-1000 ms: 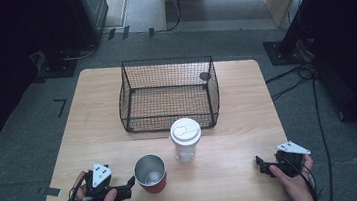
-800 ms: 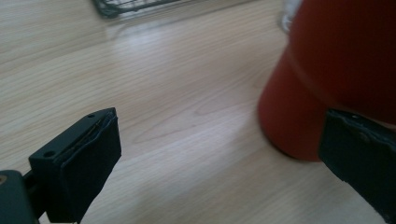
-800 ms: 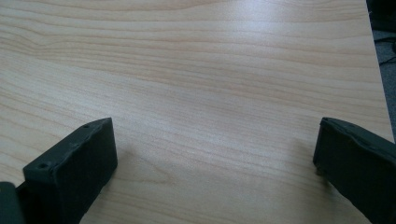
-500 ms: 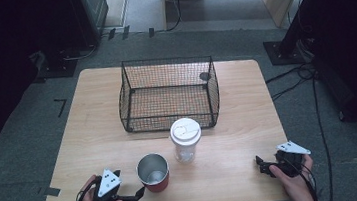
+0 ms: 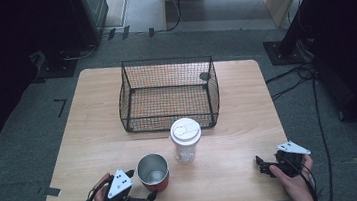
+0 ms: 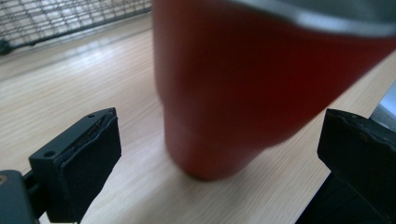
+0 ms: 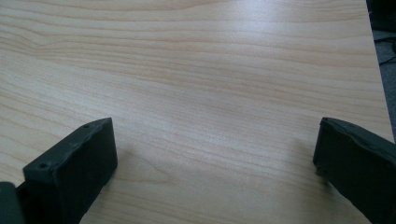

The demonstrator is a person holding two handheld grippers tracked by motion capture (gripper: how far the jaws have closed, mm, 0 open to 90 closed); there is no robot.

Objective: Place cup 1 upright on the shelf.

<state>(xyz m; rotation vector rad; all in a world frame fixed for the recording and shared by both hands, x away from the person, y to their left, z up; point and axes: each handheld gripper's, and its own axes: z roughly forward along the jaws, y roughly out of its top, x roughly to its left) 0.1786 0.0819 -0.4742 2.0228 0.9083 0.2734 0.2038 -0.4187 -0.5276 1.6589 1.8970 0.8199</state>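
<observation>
1. Risk: my left gripper (image 5: 143,194) sits low at the near table edge, right beside the red metal tumbler with the steel-lined inside (image 5: 153,172). If I push in off-centre, one jaw could clip the wall and shove or tip the tumbler, since it is open-topped and narrows toward the base.
2. Risk: the tumbler stands close to the white-lidded clear plastic cup (image 5: 186,139). A sideways nudge could knock one into the other.
3. Risk: the tumbler wall looks smooth and tapered in the left gripper view (image 6: 261,88). A grip low on it may slip. That is my guess.
4. Left gripper state: jaws spread wide, nothing held. The tumbler stands between and just ahead of them, not touching either, and the right-hand jaw hangs past the table edge.
5. Right gripper (image 5: 263,164): jaws wide apart over bare light wooden table (image 7: 210,93), empty, well apart from the tumbler.
6. Tumbler position: upright near the front edge, left of centre, in front of the black wire basket (image 5: 168,94), which looks empty.
</observation>
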